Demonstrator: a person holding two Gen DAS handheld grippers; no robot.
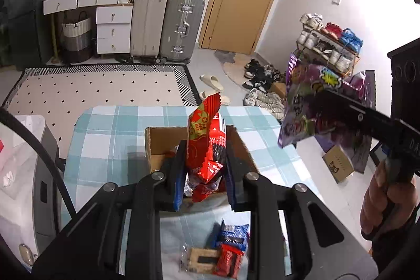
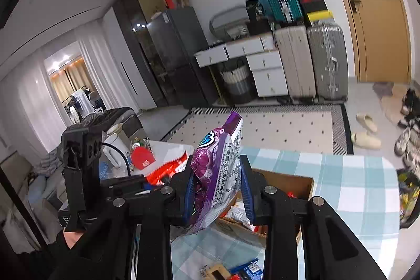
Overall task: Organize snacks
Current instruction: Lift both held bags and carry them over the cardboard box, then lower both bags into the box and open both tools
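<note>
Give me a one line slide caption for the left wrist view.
Left gripper holds a red snack bag over the cardboard box while the right gripper lifts a purple bag alongside.

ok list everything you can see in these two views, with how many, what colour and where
red snack bag: one, red, in the left tongs above the box
purple snack bag: one, purple, in the right tongs, off the table
cardboard box: one, brown, open on the table, packets inside
small packets: a few, blue, red and tan, on the table's near edge
table: one, teal and white check cloth
suitcases: three, cream, silver and teal, by the far wall
slippers: one pair, beige, on the floor
left tongs: black, blue pads, shut
right tongs: black, blue pads, shut
</note>
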